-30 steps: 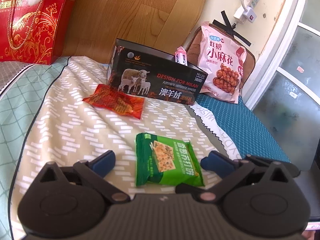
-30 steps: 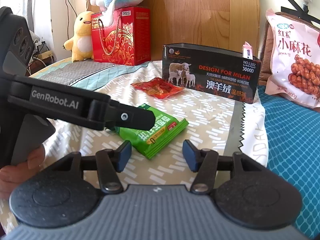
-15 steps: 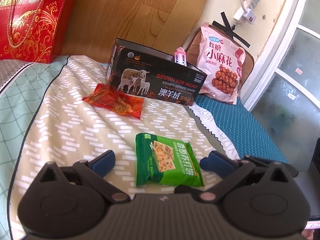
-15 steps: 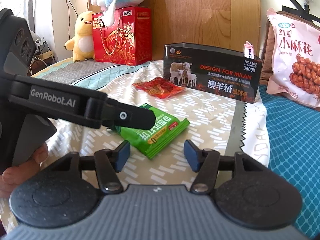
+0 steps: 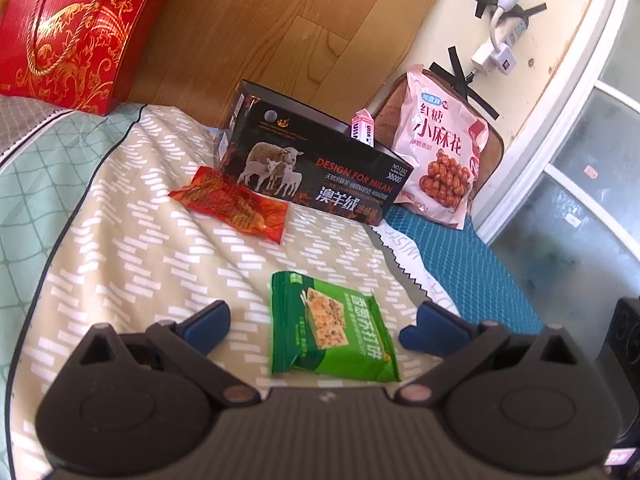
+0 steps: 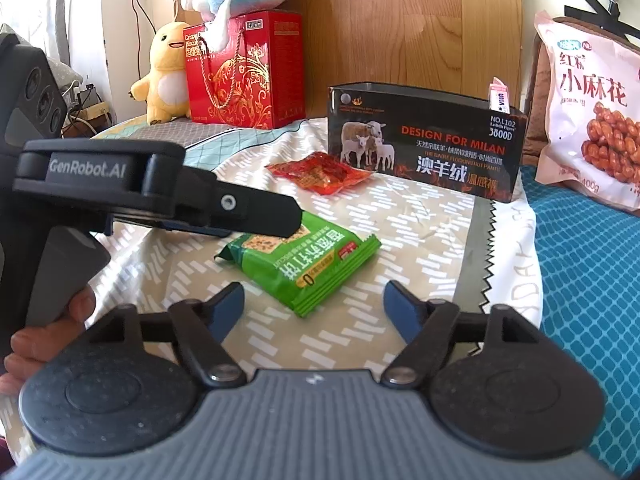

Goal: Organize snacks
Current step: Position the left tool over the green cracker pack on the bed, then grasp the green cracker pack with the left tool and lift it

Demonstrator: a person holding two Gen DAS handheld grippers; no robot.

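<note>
A green biscuit packet (image 5: 332, 330) lies flat on the patterned bedcover, between the open fingers of my left gripper (image 5: 320, 326). It also shows in the right wrist view (image 6: 300, 264), just ahead of my open, empty right gripper (image 6: 314, 308). The left gripper's arm (image 6: 160, 196) reaches over the packet from the left. A red snack packet (image 5: 236, 202) lies further back, in front of an open black box (image 5: 320, 168) printed with sheep. A small pink packet (image 5: 363, 130) stands inside the box at its right end.
A large pink snack bag (image 5: 444, 160) leans on a brown cushion at the back right. A red gift box (image 5: 72, 28) stands at the back left, with a yellow plush duck (image 6: 164, 72) beside it. A blue mat (image 6: 592, 280) covers the right side.
The right gripper's fingers have opened wider. The left gripper has shifted slightly toward the green packet. The snacks have not moved.
</note>
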